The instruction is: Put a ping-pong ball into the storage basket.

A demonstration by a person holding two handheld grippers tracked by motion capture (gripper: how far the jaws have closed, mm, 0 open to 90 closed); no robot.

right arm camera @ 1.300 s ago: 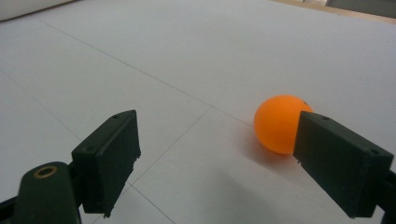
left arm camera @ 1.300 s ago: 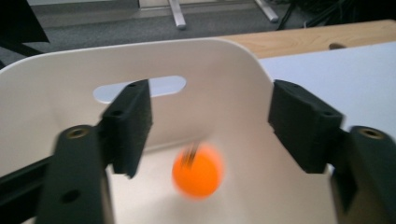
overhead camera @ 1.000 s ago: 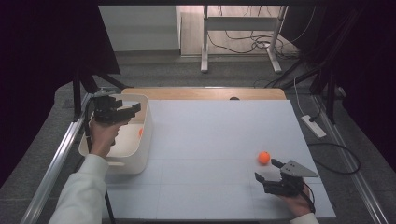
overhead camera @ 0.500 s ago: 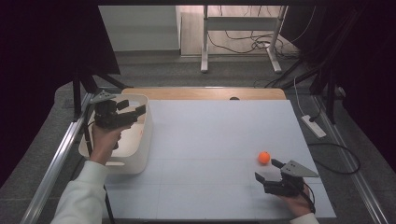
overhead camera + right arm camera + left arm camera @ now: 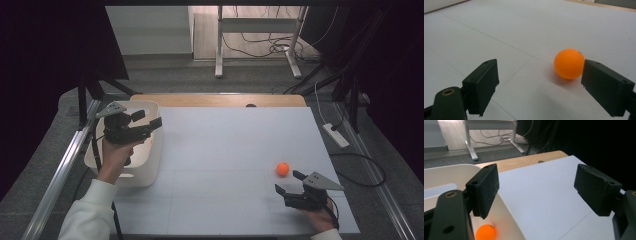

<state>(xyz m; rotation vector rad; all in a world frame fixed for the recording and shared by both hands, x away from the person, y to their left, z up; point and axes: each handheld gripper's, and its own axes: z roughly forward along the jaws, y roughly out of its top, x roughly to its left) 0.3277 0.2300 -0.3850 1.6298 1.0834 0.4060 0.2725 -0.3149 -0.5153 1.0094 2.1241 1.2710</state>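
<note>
An orange ball lies on the white table top at the right. My right gripper rests low just in front of it, jaws open, the ball a little beyond the right jaw and untouched. My left gripper hovers over the right rim of a white bin at the table's left edge, jaws open and empty. A second orange ball lies inside the bin by its wall.
A wooden strip runs along the table's far edge. Metal rails flank the table. A power strip and cables lie on the floor at the right. A desk frame stands behind.
My left gripper has shifted toward the right and slightly up, from over the bin's middle to above its right rim. The right gripper and the ball on the table have stayed put.
</note>
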